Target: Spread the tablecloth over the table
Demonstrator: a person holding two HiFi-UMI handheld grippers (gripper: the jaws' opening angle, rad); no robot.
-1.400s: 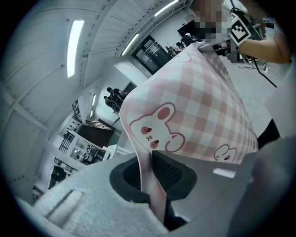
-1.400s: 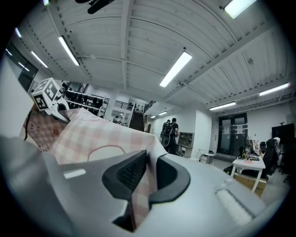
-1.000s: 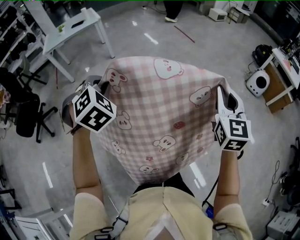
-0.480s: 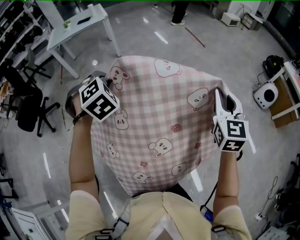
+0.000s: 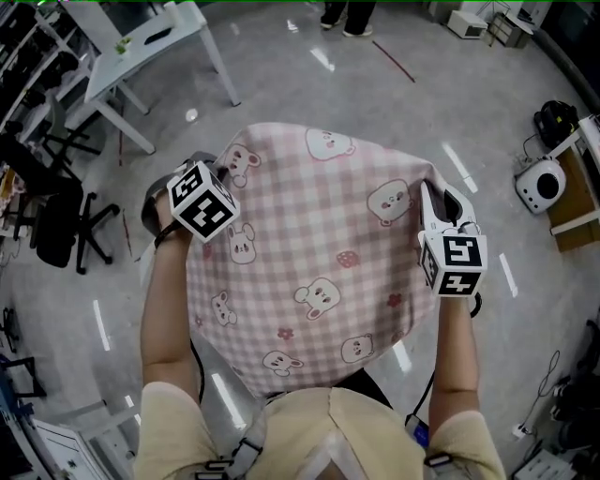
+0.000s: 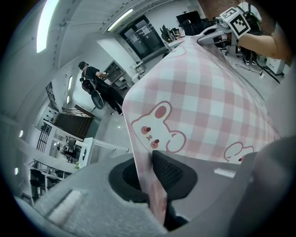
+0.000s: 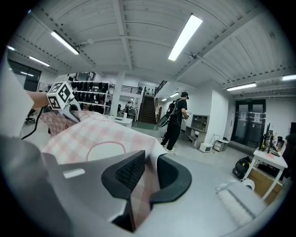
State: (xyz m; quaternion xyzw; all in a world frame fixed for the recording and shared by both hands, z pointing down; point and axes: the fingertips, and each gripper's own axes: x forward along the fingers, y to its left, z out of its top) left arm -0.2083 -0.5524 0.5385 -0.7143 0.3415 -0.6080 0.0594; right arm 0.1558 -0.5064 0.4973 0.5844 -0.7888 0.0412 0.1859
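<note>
A pink checked tablecloth (image 5: pixel 319 262) with bunny prints hangs spread between my two grippers, above the grey floor. My left gripper (image 5: pixel 214 172) is shut on its left corner; in the left gripper view the cloth's edge (image 6: pixel 155 185) is pinched between the dark pads. On the right corner my right gripper (image 5: pixel 427 192) is shut too, and the fabric (image 7: pixel 141 185) runs down between its jaws. The cloth (image 6: pixel 208 106) stretches from one gripper across to the other gripper (image 6: pixel 215 33). Its near edge droops toward the person's chest.
A white table (image 5: pixel 141 47) stands at the far left, with black office chairs (image 5: pixel 56 225) beside it. A person's feet (image 5: pixel 342 17) show at the top. A white device (image 5: pixel 542 185) and a bench sit at the right. Someone with a backpack (image 7: pixel 178 120) stands beyond.
Both grippers have come down together with the cloth held between them. The cloth now sits lower and flatter, and its far edge has dropped.
</note>
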